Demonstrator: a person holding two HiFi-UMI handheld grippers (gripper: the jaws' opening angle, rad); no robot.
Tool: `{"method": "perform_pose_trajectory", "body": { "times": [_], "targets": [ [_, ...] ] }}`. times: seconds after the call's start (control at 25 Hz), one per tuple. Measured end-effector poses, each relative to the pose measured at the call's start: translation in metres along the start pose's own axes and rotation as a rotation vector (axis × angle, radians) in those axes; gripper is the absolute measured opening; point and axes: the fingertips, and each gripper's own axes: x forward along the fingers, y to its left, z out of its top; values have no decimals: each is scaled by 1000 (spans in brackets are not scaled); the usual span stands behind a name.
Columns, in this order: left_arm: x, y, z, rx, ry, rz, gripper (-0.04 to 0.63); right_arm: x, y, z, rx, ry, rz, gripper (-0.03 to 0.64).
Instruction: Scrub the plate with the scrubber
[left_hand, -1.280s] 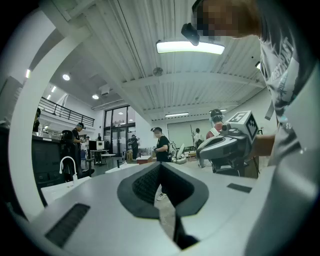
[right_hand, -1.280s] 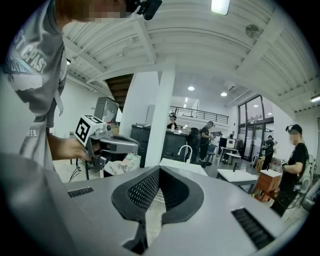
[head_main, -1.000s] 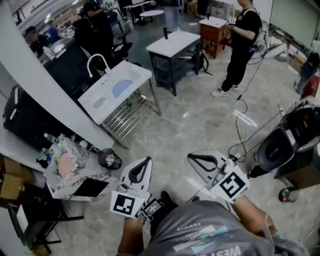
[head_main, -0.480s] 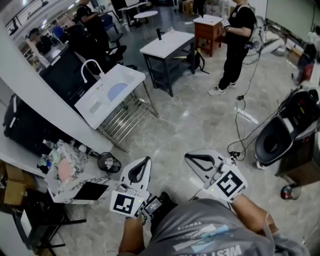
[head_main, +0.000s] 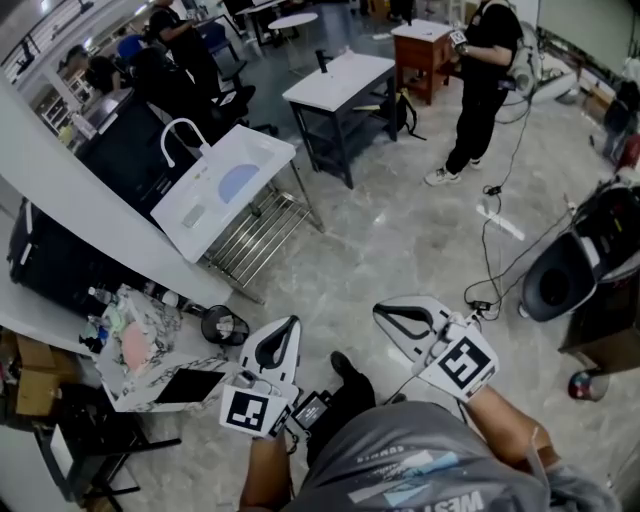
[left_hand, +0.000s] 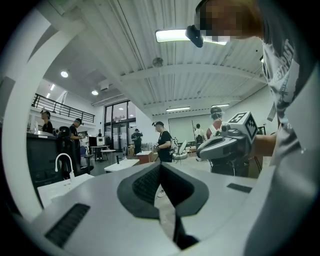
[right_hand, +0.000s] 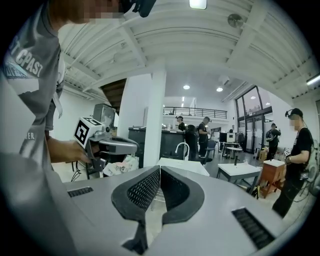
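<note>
Far from the sink (head_main: 272, 150), the left gripper (head_main: 293, 321) and right gripper (head_main: 381, 312) are hanging closed, empty; scrubbing isn't starting yet.

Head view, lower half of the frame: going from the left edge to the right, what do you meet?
heap of bags and bottles → small black bin → left gripper → right gripper → black round-mouthed machine
</note>
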Motion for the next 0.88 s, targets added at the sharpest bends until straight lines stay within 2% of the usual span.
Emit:
{"method": "perform_pose_trajectory", "body": {
  "times": [0.4,0.88],
  "targets": [
    [68,101,-9,-17,-23,-22,2,93,-67,10,-13,6,-44,31],
    [126,221,-17,-31,-14,-40,2,223,-127,20,-3,4,-39,31]
  ]
}}
